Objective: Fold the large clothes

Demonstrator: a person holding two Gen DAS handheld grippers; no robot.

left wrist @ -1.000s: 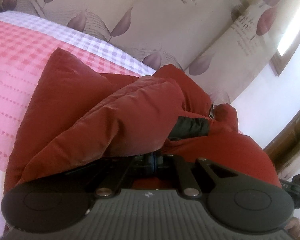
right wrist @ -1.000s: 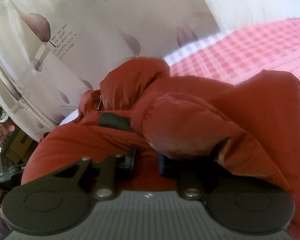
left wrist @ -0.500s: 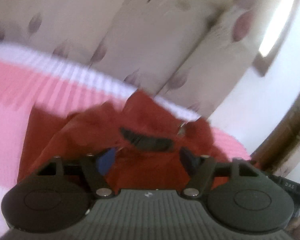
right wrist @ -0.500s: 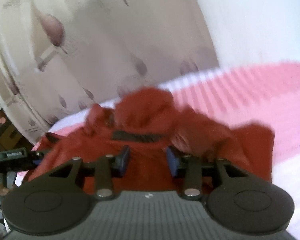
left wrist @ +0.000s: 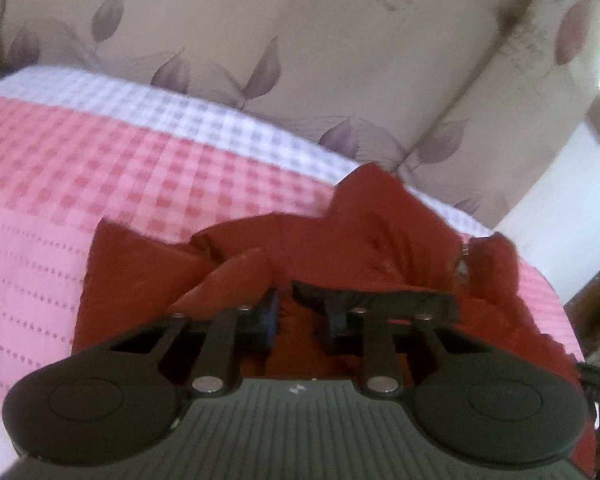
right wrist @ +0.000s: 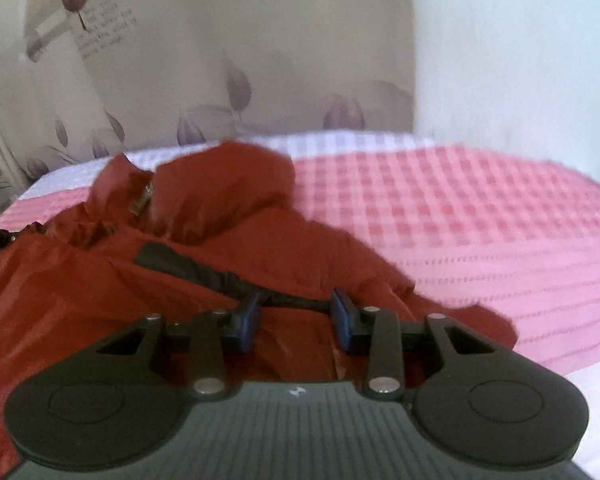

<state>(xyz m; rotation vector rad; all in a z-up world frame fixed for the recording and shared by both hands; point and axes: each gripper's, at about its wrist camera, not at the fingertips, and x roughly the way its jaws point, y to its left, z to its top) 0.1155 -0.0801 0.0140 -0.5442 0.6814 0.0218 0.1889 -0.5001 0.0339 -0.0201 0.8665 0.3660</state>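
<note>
Grippers, two: left gripper (left wrist: 298,320) has just been closing, jaws narrowly apart, nothing clamped; right gripper (right wrist: 296,316) has just been closing slightly, jaws moderately apart, empty. One red jacket (right wrist: 204,240) lies crumpled below both, on one pink checked bedspread (right wrist: 480,216).

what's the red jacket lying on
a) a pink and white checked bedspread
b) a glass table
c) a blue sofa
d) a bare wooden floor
a, the red jacket lies crumpled on the pink and white checked bedspread, which shows around it in both wrist views.
</note>
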